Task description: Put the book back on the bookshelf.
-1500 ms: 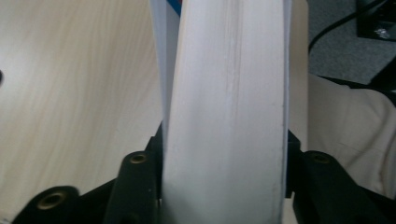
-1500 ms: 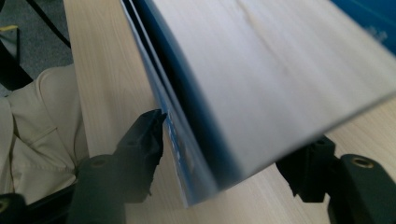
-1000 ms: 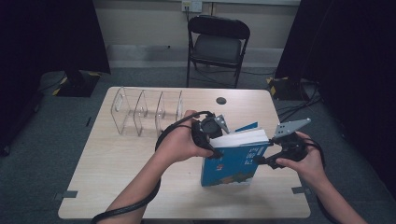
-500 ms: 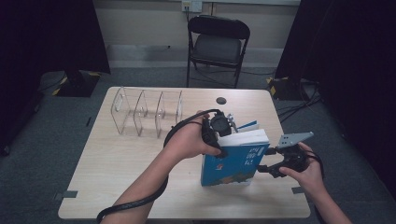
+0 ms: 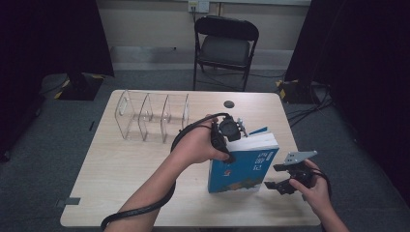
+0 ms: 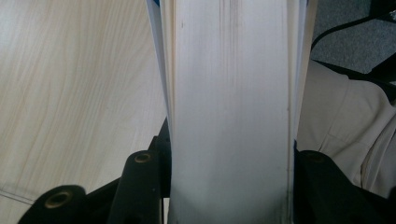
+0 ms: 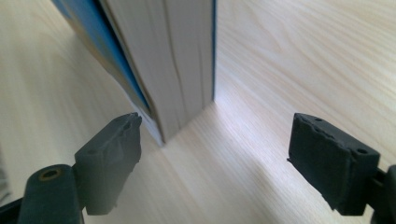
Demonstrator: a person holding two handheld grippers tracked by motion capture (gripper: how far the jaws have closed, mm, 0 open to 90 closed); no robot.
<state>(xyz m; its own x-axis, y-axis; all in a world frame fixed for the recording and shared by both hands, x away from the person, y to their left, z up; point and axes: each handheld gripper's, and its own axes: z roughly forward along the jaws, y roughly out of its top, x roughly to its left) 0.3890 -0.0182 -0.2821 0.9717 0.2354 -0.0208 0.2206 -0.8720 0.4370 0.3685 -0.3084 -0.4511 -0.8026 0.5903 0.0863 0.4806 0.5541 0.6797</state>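
A: Step in hand: thick blue-covered paperback book (image 5: 243,169) standing upright on the pale wood-grain table (image 5: 125,169), pinched at its top edge by the left gripper (image 5: 227,142). In the left gripper view, cream page block (image 6: 231,112) wedged tight between both jaws.

B: Right gripper (image 5: 280,178)?

A: Spread wide, jaws just been opening, nothing between them. Low at table level, just off the book's near side edge. In the right gripper view, book's lower corner (image 7: 180,93) straight ahead, beyond the tips, centred in the gap.

B: Likely destination?

A: Probably the clear acrylic divider rack (image 5: 152,116), well apart from both grippers, slots unfilled. Judgement only.

B: Next move?

A: Advance right gripper until the jaws straddle the covers, then close low on the book. Keep the left pinch firm meanwhile; risk of tipping otherwise.

B: Writing?

A: White characters on the cover, top right, beside the left gripper; too small to read. No brand legible.
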